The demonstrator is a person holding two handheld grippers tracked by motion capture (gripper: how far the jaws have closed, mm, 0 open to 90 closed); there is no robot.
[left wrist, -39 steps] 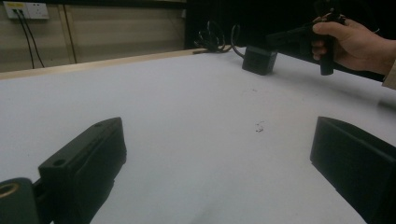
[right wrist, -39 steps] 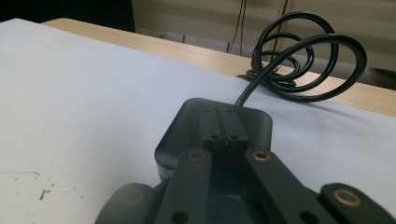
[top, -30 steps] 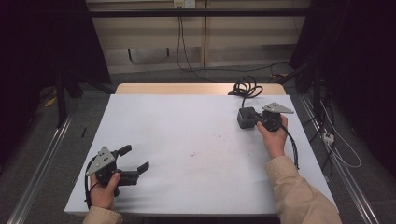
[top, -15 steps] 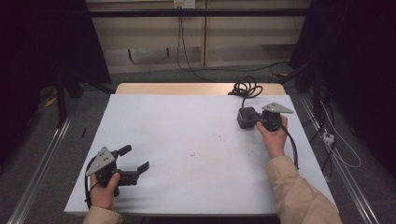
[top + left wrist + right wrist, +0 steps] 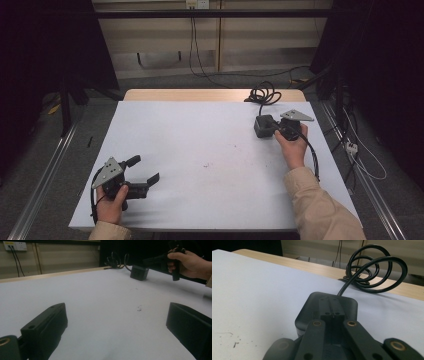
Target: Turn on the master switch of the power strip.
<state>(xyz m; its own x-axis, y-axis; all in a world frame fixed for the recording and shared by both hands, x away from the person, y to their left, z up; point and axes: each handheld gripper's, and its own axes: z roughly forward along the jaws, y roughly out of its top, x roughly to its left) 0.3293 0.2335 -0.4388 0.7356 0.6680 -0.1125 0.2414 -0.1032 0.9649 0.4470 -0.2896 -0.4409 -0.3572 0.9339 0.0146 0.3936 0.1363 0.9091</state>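
The wide white table (image 5: 200, 165) is lying mostly bare, its light wooden far edge showing, and the small black plastic power adapter block (image 5: 263, 126) is sitting near the table's far right side, its coiled black rubber cable (image 5: 264, 93) trailing off toward the wooden edge. The right gripper (image 5: 274, 131) is resting with its jaws clenched together, tips touching the block's top in the right gripper view (image 5: 331, 312). The left gripper (image 5: 147, 170) is idling released, jaws wide apart, at the near left. The block is probably dense, rigid and smooth-sided; gripping across its flat sides, away from the stiff cable, looks safest.
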